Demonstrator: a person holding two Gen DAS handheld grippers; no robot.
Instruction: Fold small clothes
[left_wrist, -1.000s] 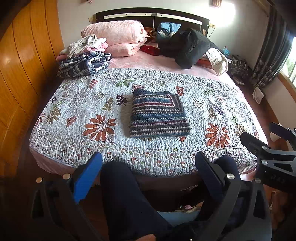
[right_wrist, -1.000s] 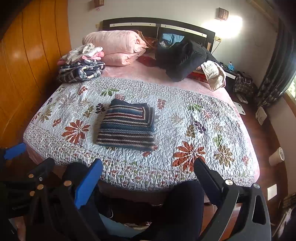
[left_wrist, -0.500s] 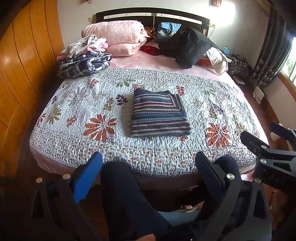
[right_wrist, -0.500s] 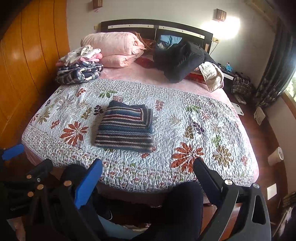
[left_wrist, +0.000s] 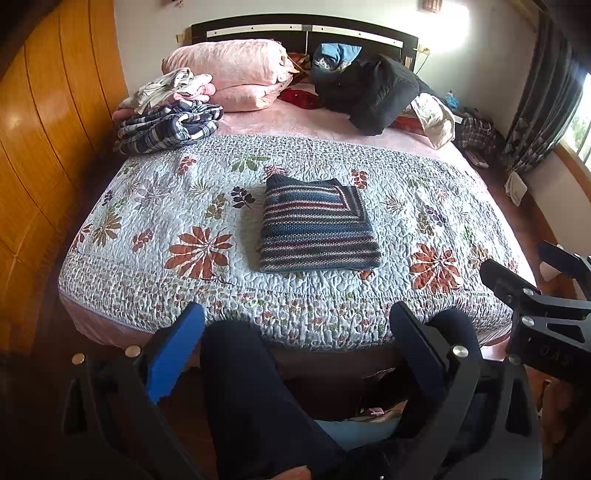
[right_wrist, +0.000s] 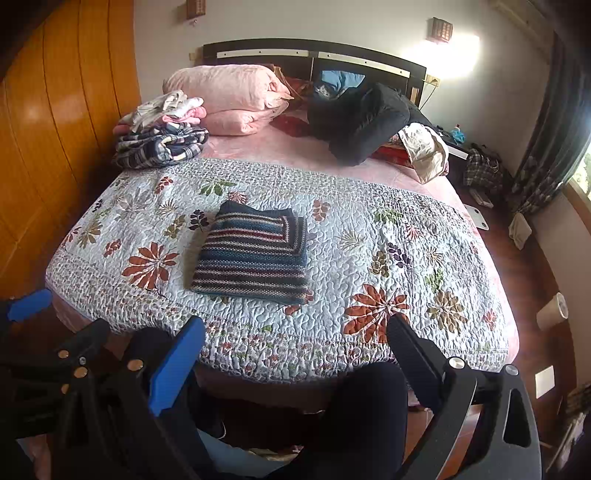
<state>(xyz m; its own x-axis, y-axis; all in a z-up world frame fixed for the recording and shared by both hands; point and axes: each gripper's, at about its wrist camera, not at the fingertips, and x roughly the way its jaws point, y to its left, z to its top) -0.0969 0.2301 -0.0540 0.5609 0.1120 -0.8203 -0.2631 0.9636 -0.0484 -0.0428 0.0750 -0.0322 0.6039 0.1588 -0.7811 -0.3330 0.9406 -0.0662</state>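
Right claw (right_wrist: 295, 354) drew back slightly; both claws spread, empty; striped sweater (left_wrist: 317, 229) folded on quilt (left_wrist: 147, 221)

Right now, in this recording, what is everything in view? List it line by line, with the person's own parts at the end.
striped sweater: 1, blue, maroon and white stripes, folded, middle of the quilt
quilt: 1, pale with red-brown flowers, covering the near part of the bed
pink pillows: 2, stacked, at the headboard
clothes pile: 1, plaid and pink pieces, far left corner of the bed
black jacket: 1, heaped near the headboard
cream bag: 1, far right edge of the bed
wooden wardrobe: 1, orange-brown, left of the bed
curtain: 1, dark, at the right window
left tool: 1, open, empty, held off the bed's near edge
right tool: 1, open, empty, likewise
legs: 2, dark trousers, below the tools
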